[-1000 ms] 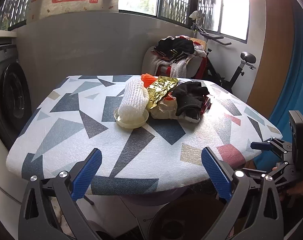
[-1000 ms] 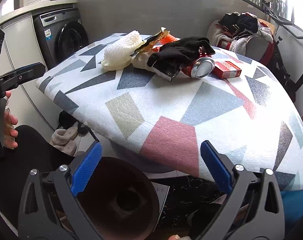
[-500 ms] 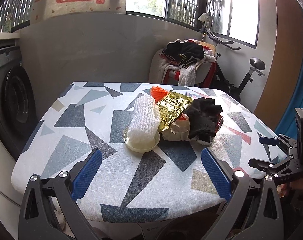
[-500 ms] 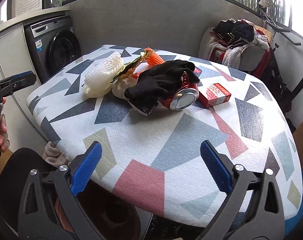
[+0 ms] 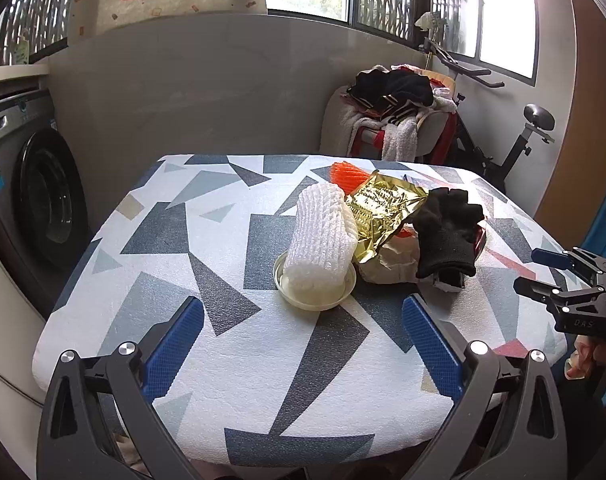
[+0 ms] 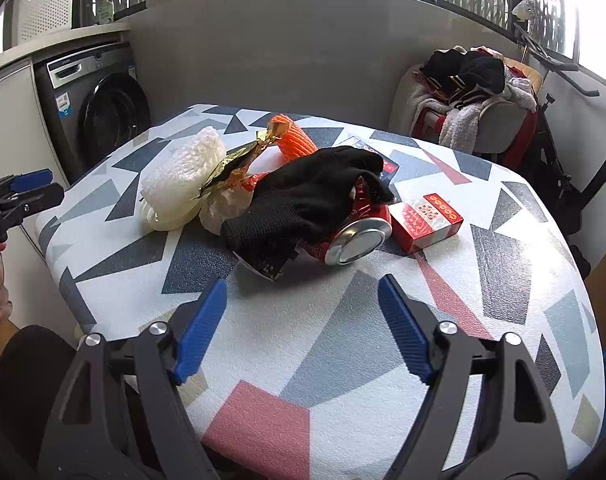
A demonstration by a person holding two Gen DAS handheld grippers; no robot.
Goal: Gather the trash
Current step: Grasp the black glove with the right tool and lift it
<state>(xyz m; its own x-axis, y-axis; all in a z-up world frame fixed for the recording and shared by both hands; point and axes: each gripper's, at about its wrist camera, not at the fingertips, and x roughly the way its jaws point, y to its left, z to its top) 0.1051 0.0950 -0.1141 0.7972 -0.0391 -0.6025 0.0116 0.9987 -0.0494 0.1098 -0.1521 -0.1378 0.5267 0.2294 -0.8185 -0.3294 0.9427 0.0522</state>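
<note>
A heap of trash sits mid-way across the surface [image 6: 383,360], padded white with grey and pink geometric shapes. The right tongs [image 6: 303,320], empty and narrowing, hover just short of the dented red soda can [image 6: 355,232] lying under a black knit glove [image 6: 307,196], a red cardboard packet [image 6: 425,220] beside it. The left tongs [image 5: 303,340] are spread wide and empty, near the white foam netting [image 5: 323,236] in a shallow plastic lid [image 5: 315,298], touching a crumpled gold foil wrapper [image 5: 383,208].

Light: we see daylight from the windows [image 5: 479,12], blown out white.
Desk [image 5: 239,364]: we find it evenly bright, with soft shadows.
Edges: we note fisheye bending and dark corners.
Focus: sharp throughout.
</note>
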